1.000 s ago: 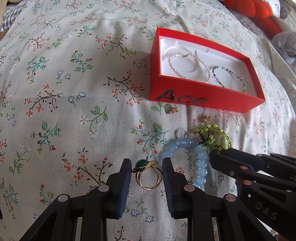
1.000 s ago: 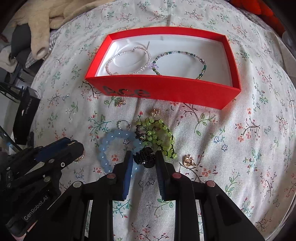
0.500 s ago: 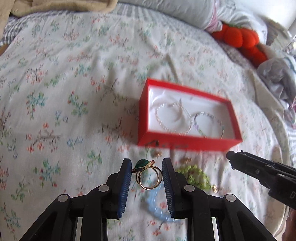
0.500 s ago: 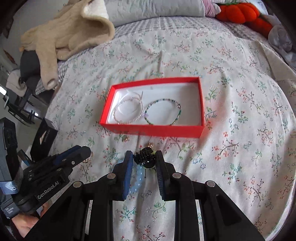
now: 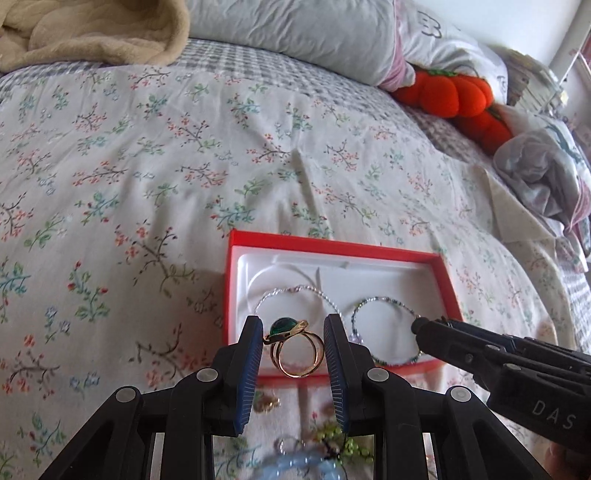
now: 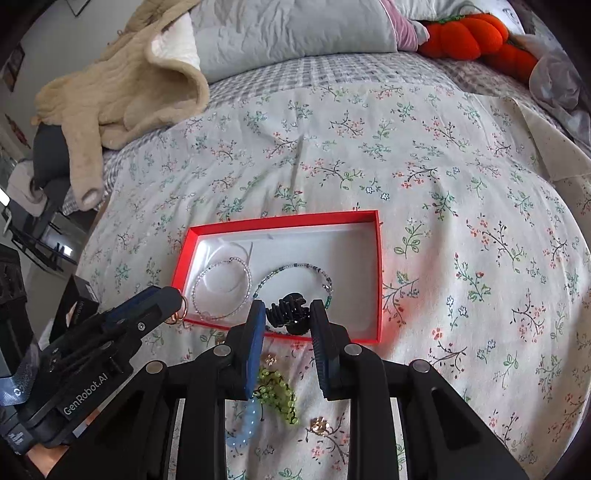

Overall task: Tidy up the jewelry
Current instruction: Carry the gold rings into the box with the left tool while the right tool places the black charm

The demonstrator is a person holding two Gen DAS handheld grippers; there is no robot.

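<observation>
Between blue pads of left gripper (image 5: 293, 345): gold ring (image 5: 293, 349) with green stone, pinched, held above near wall of red box (image 5: 334, 246). Right gripper (image 6: 287, 319) closed on black hair claw (image 6: 288, 312), also over box's near edge. Inside box, on white liner: clear bead bracelet (image 6: 221, 290) at left, green-blue bead bracelet (image 6: 295, 280) at right. On floral bedspread (image 6: 443, 184) before box: light-blue bead bracelet (image 6: 243, 424), green bead bracelet (image 6: 277, 395), small gold charms (image 6: 319, 424). Orange pumpkin plush (image 5: 454, 96) and pillow (image 5: 295, 33) far behind.
</observation>
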